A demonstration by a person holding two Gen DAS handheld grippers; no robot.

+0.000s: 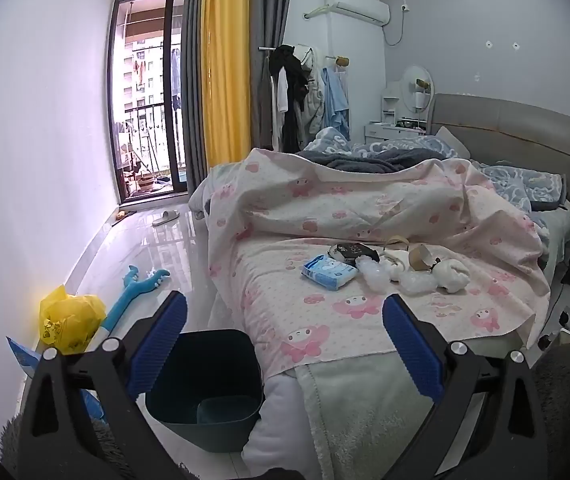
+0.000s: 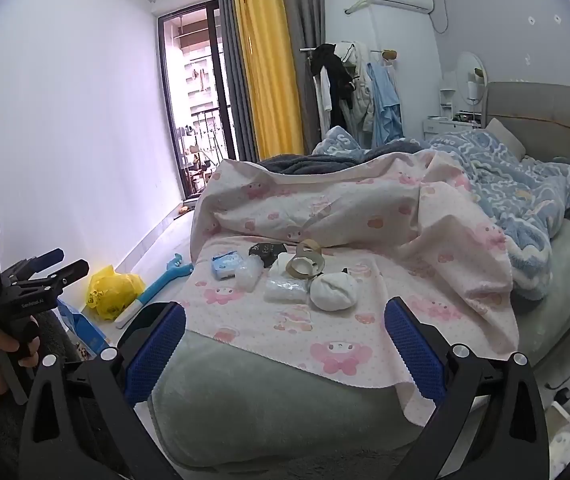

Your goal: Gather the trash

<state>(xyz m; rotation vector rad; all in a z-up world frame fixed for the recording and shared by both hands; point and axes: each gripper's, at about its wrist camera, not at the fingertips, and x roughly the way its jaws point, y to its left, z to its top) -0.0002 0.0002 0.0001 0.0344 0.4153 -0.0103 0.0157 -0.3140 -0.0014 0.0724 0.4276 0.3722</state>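
Trash lies in a cluster on the pink patterned sheet at the foot of the bed: a blue tissue pack (image 1: 328,272) (image 2: 226,265), a black wrapper (image 1: 353,251) (image 2: 268,253), a cardboard tape roll (image 1: 421,257) (image 2: 305,263), clear crumpled plastic (image 1: 373,274) (image 2: 284,290) and a white wad (image 1: 452,274) (image 2: 333,291). A dark teal bin (image 1: 205,388) stands on the floor against the bed's foot. My left gripper (image 1: 284,346) is open and empty above the bin and bed edge; it also shows at the left of the right wrist view (image 2: 61,266). My right gripper (image 2: 285,350) is open and empty, short of the trash.
A yellow plastic bag (image 1: 70,318) (image 2: 111,290) and a blue toy (image 1: 133,292) (image 2: 165,280) lie on the shiny floor by the left wall. A bunched pink and blue duvet (image 2: 505,200) rises behind the trash. A slipper (image 1: 166,217) lies near the balcony door.
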